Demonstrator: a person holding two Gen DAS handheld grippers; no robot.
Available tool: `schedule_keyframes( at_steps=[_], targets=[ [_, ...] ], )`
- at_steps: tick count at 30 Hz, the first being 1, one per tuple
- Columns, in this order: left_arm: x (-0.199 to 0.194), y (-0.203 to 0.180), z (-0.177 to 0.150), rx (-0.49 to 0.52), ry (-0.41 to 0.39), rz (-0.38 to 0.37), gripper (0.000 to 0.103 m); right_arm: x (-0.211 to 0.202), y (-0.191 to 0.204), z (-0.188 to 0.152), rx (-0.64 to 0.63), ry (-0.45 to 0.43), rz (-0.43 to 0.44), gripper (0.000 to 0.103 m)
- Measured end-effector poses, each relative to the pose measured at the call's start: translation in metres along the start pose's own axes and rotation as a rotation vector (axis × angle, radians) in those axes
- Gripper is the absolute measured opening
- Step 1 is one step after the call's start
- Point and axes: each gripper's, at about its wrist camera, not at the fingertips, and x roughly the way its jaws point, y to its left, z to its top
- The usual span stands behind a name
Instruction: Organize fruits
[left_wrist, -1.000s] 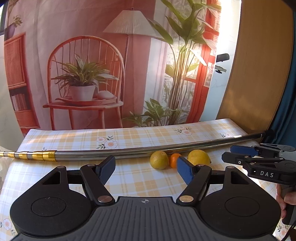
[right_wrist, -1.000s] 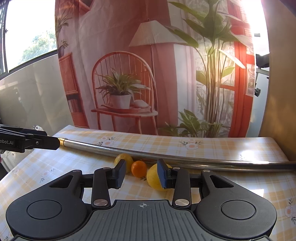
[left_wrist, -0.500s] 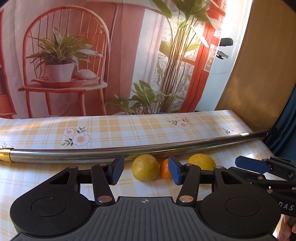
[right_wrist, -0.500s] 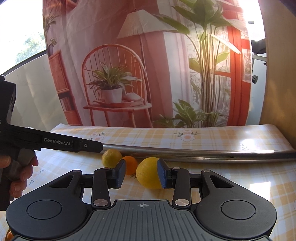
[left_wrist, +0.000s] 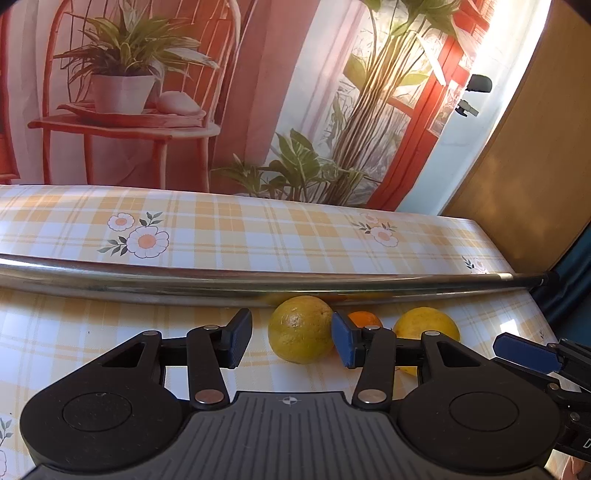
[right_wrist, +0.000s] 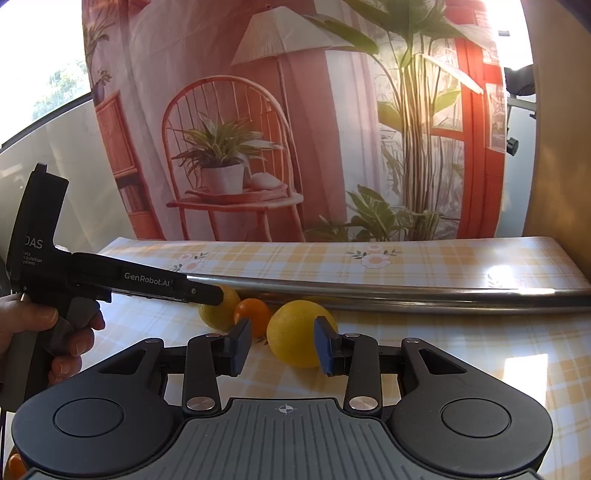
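The left gripper (right_wrist: 207, 295), marked "GenRobot.AI" and "DAS", and the right gripper (right_wrist: 282, 345) each framed a lemon (right_wrist: 295, 334), fingers wide.

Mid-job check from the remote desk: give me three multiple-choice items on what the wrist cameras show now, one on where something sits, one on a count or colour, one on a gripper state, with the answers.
1. Where does the small orange fruit sit?
A. between the two yellow fruits
B. on the metal pole
C. behind the pole

2. How many fruits lie by the pole?
A. one
B. three
C. five

3. What state is the right gripper in?
A. shut on the orange fruit
B. shut, holding nothing
C. open

Answers:
1 A: the small orange fruit lies between the two yellow fruits.
2 B: two yellow and one orange lie before the metal pole.
3 C: the right gripper has its pads apart on either side of a yellow fruit.
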Motion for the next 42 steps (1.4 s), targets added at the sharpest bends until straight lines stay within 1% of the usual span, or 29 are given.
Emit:
schedule_keyframes(
  at_steps=[4,5,10,11,14,20,26,29,31,35,38,42],
  targets=[
    [0.001,-0.005,-0.001,0.03,-0.008,-0.006,0.05,0.002,0.0,-0.001,0.0,0.003,0.005,0.034],
    [0.003,-0.007,0.0,0.038,0.001,-0.006,0.05,0.002,0.001,-0.001,-0.002,0.005,0.005,0.034],
    [0.015,-0.006,-0.003,0.032,0.035,-0.007,0.05,0.004,0.001,-0.004,-0.008,0.011,0.002,0.034],
    [0.016,-0.005,-0.004,0.029,0.039,-0.016,0.048,0.004,0.001,-0.005,-0.006,0.013,0.001,0.034],
    [0.013,-0.004,-0.007,0.039,0.033,-0.014,0.048,0.004,0.001,-0.006,-0.014,0.013,-0.003,0.034],
    [-0.011,-0.005,-0.014,0.135,0.008,0.017,0.048,0.006,0.003,-0.002,-0.031,0.008,-0.004,0.034],
    [-0.051,-0.002,-0.019,0.179,-0.041,0.034,0.048,0.013,0.011,0.01,-0.094,0.006,0.0,0.034],
    [-0.075,0.003,-0.025,0.163,-0.062,0.041,0.048,0.021,0.017,0.019,-0.133,0.024,0.011,0.035],
    [-0.087,0.007,-0.028,0.134,-0.067,0.046,0.048,0.029,0.023,0.024,-0.181,0.042,0.006,0.036],
    [-0.104,0.017,-0.035,0.069,-0.079,0.046,0.048,0.051,0.039,0.034,-0.285,0.111,0.007,0.04],
    [-0.114,0.023,-0.039,0.043,-0.096,0.061,0.048,0.068,0.055,0.035,-0.368,0.174,0.004,0.043],
    [-0.124,0.031,-0.043,0.01,-0.104,0.089,0.048,0.09,0.069,0.034,-0.445,0.235,-0.038,0.043]
  ],
)
